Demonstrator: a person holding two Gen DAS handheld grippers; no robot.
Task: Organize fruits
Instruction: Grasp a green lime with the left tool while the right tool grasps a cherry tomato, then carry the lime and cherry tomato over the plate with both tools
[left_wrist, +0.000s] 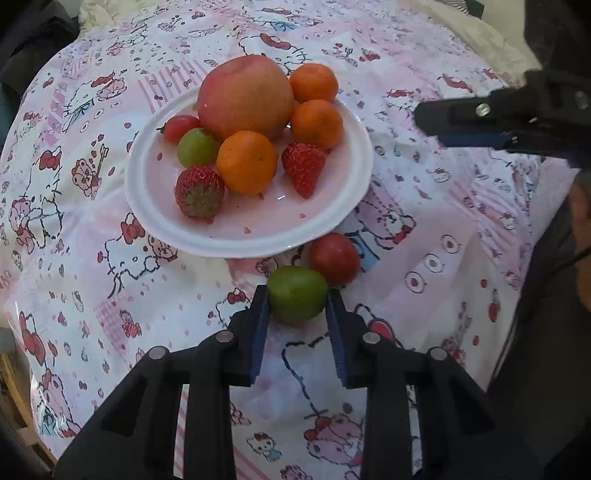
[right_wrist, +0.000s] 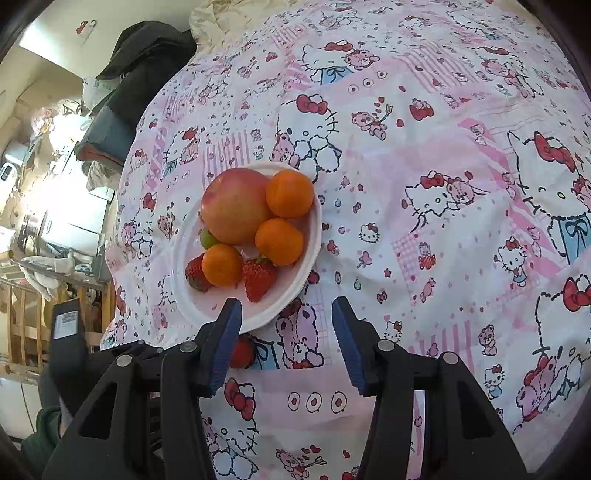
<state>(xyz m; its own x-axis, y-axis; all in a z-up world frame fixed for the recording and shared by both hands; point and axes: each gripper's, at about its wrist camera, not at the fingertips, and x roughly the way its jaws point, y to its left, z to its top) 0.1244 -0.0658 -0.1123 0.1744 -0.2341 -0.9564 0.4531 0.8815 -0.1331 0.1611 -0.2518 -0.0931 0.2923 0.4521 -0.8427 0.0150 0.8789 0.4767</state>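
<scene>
A white plate holds a big apple, three mandarins, two strawberries, a small red fruit and a small green fruit. My left gripper is shut on a second green fruit on the cloth just below the plate, with a red fruit touching it. My right gripper is open and empty, hovering beside the plate; it also shows at the right of the left wrist view.
The table wears a pink Hello Kitty cloth. Dark clothing and household clutter lie off the table's left edge. A wooden frame stands low left.
</scene>
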